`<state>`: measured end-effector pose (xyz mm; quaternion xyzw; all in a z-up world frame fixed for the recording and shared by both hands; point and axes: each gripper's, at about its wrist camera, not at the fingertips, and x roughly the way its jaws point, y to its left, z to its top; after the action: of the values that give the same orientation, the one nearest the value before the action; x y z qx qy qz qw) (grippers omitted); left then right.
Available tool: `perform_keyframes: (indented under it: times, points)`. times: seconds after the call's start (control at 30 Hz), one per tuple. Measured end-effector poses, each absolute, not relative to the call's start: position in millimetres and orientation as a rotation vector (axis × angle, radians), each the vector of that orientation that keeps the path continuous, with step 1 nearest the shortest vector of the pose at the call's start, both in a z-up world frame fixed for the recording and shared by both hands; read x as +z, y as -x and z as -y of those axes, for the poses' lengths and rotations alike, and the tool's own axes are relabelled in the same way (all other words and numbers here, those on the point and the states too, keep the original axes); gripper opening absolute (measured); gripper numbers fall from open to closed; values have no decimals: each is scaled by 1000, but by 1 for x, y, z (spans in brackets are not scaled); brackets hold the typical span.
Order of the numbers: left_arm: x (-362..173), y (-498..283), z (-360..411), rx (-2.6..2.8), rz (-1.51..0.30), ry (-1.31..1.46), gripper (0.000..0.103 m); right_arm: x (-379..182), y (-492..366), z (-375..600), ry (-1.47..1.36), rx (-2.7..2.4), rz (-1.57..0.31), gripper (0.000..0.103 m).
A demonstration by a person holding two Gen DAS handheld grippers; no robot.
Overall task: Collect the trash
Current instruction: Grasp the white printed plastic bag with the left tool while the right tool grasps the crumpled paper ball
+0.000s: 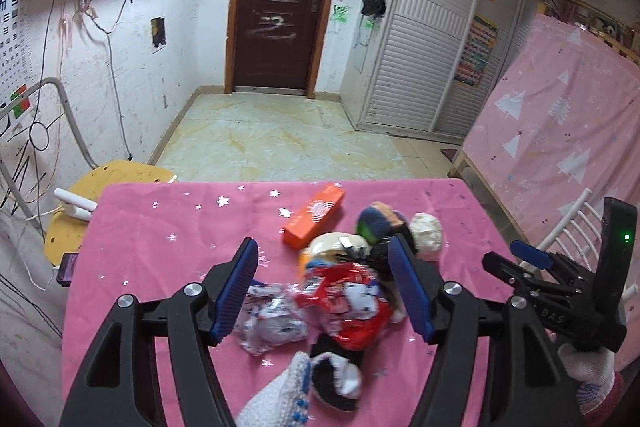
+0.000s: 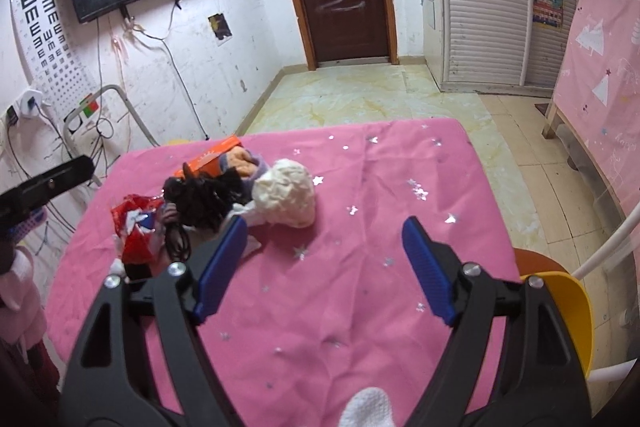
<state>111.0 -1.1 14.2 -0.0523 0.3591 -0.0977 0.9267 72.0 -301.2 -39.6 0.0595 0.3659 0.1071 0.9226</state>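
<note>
- The left gripper is hovering over the pile on the pink tablecloth, its jaws spread wide and gripping nothing.
- A red wrapper is lying between its blue pads, with a crumpled silver-white wrapper touching it on the left.
- An orange box is sitting just beyond the pile, beside a multicoloured ball and a wad of white paper.
- The right gripper is hanging above bare cloth, jaws released and empty.
- The paper wad is resting ahead of its left pad, against a black tangle.
</note>
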Motion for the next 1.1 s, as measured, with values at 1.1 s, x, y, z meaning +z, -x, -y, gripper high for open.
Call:
perform_keyframes:
  times: [1.1]
  points:
    - [-64,-146,-17,-173,-933,32,60,-65,-131,274,-93,229,-843,77]
